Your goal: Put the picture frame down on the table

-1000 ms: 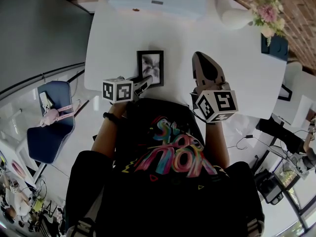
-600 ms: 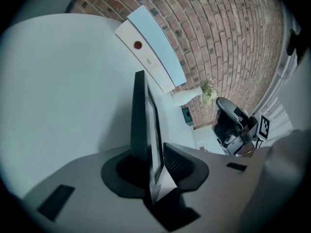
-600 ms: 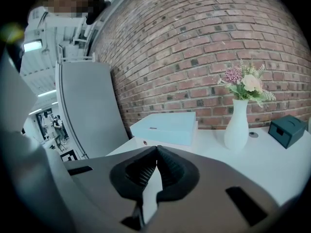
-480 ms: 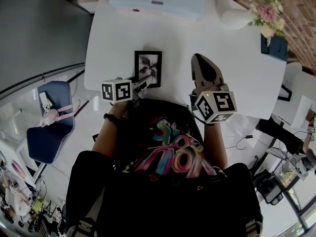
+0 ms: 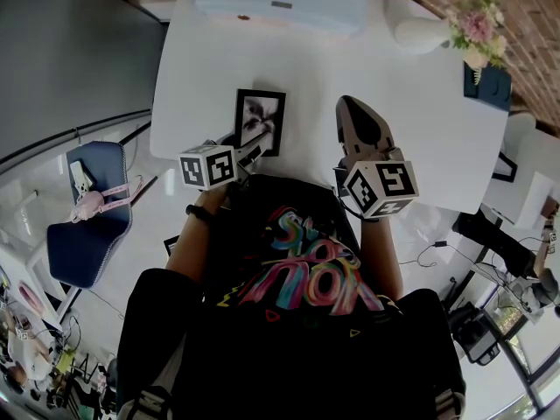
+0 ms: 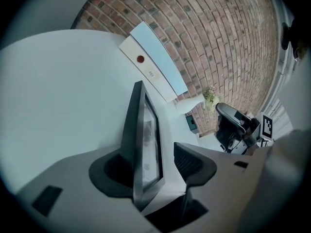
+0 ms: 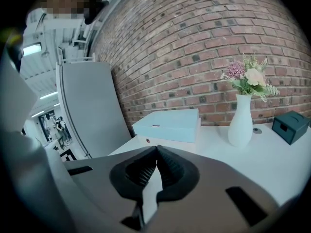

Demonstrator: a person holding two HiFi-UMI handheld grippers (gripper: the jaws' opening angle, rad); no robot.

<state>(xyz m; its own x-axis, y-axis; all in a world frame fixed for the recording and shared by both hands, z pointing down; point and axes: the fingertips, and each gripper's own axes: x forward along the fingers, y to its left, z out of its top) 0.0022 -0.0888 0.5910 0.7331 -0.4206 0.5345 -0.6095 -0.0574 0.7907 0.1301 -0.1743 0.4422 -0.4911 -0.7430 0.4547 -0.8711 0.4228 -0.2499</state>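
My left gripper (image 5: 252,151) jaws have just been opening and stand wide. The black rectangular picture frame (image 5: 260,121) sits between them on the white table (image 5: 219,68), near its front edge. My right gripper (image 5: 359,125) jaws are together, holding nothing.

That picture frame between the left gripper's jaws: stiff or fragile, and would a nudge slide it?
Likely stiff: the frame keeps a straight edge between the jaws of the left gripper, which have just been opening. Probably fragile: its front looks glazed. It may slide easily on the smooth table.
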